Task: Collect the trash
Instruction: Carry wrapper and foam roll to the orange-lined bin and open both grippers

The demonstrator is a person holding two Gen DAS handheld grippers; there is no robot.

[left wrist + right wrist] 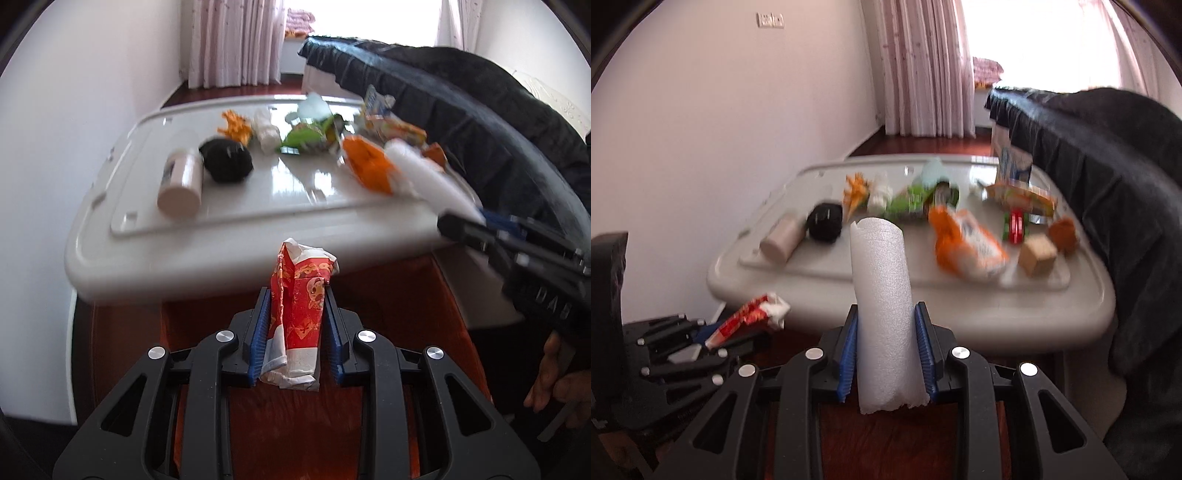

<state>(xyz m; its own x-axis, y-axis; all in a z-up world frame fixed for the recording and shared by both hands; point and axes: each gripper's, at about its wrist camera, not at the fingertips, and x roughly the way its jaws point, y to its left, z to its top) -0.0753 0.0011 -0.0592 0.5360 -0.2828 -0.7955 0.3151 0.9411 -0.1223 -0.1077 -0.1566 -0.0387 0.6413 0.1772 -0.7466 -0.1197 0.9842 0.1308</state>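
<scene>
My left gripper is shut on a crumpled red and white paper wrapper, held off the near edge of the white table. In the right wrist view that same wrapper sticks out of the left gripper at lower left. My right gripper is shut on a white foam roll, upright between the blue pads. From the left wrist view the foam roll and right gripper hang at the table's right edge. An orange snack bag and green wrapper lie on the table.
On the table also lie a white bottle, a black ball, a wooden block, a red and green toy and several packets. A dark jacket drapes along the right side. Red-brown floor lies below. A hand shows at right.
</scene>
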